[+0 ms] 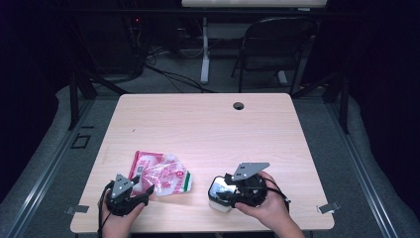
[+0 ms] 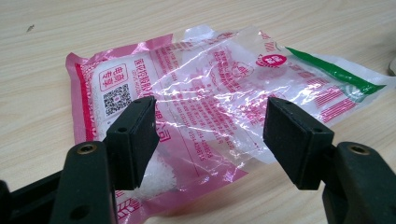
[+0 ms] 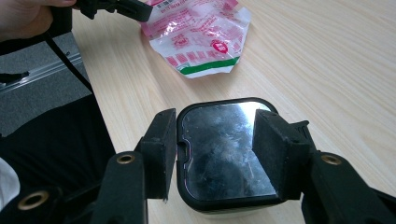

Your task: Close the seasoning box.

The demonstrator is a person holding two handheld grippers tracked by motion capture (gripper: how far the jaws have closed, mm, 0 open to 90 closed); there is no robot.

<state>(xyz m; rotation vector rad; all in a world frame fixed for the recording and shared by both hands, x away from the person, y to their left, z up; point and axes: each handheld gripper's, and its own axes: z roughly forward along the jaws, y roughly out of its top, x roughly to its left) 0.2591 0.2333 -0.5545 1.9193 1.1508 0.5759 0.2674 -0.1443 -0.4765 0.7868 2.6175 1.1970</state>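
In the high view the pink plastic bag [image 1: 161, 174] is seen lying flat at about 7 o'clock on the bench [image 1: 208, 124], with the left tool [image 1: 130, 194] at its near edge and the lidded container [image 1: 221, 192] at about 5 o'clock under the right tool [image 1: 233, 191]. White grains inside the bag [image 2: 201, 107] are revealed by the left gripper view, where the left tool [image 2: 210, 135] is spread wide over it without contact. The container's shiny lid [image 3: 224, 149] is shown by the right gripper view between the jaws of the right tool [image 3: 215, 149], spread on either side; a grip cannot be told.

Far tabletop [image 1: 208, 119] bare, pink bag [image 1: 161, 173] and lidded container [image 1: 220, 193] crowding near edge, gap between them
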